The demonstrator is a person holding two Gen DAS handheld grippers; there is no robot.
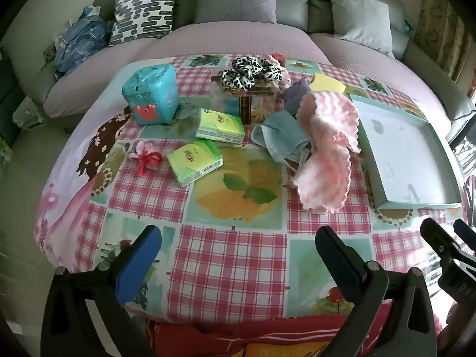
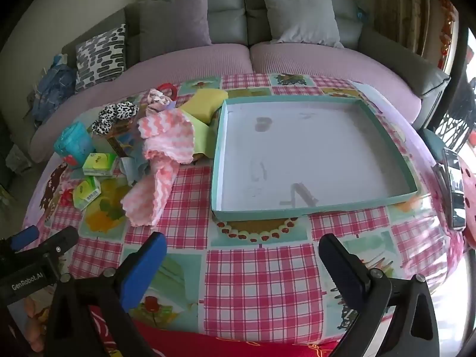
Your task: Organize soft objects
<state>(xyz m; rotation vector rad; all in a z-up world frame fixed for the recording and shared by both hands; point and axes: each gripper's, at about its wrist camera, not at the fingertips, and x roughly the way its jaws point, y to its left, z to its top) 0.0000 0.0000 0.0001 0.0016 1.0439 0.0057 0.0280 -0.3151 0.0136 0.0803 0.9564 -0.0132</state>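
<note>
Where the pink cloth (image 1: pixel 324 148) sprawls, tissue packs (image 1: pixel 195 160) lie beside the tray (image 2: pixel 383 199).

Both wrist views low over near table edge, facing sofa (image 1: pixel 238 0), left view leftward, sharing tray (image 2: pixel 312 208)

Readable text: one brand mark

"GenRobot.AI" stands in white letters on the black body of the left gripper (image 2: pixel 47 245), left of the teal tray (image 2: pixel 221 148); the green tissue packs' (image 2: pixel 99 160) print is illegible.
</note>
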